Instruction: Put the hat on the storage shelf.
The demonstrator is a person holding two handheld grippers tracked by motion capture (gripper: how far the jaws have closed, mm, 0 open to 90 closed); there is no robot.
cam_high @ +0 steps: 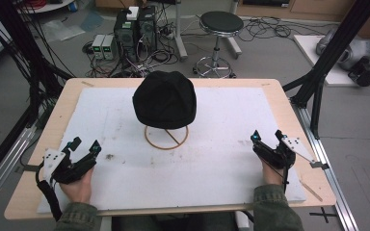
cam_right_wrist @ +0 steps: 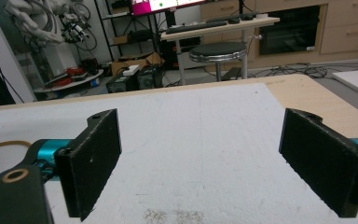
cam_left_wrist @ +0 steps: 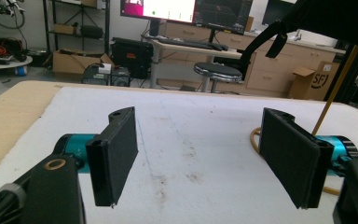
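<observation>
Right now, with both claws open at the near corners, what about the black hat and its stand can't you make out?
- High view: the black hat covers the stand's upright; only the ring base shows.
- Left gripper view: the top edge cuts off the hat.
- Right gripper view: a jaw hides most of the ring.

A grey floor [cam_high: 270, 62] lies beyond the wooden counter [cam_high: 289, 120], strewn with cables [cam_high: 265, 29]. A black round stool [cam_high: 220, 21] stands beside computer towers [cam_high: 135, 29]. Wooden cabinets [cam_left_wrist: 270, 70] and a lit monitor [cam_left_wrist: 161, 8] line the back.
</observation>
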